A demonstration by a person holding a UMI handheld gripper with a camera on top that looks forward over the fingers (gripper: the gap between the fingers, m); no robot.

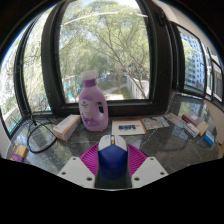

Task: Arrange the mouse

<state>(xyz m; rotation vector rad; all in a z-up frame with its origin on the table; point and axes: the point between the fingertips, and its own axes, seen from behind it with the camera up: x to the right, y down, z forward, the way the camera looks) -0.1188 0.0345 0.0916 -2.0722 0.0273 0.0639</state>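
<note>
While a pink bottle (92,104) stands beyond, the gripper (112,158) clenches the mouse (112,152).

A wide window (105,50) with dark frames fills the far wall, showing green trees in daylight and a building off to one side. A dark, glossy bench (170,140) runs below the sill (its top mirrors the bright panes), lit only from outside.

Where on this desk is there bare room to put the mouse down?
The hand-held gripper is shut on the white and blue mouse. Bare grey desk lies right of it, before the flat card. Crowded: around the pink bottle, black cable, and far right clutter.
</note>
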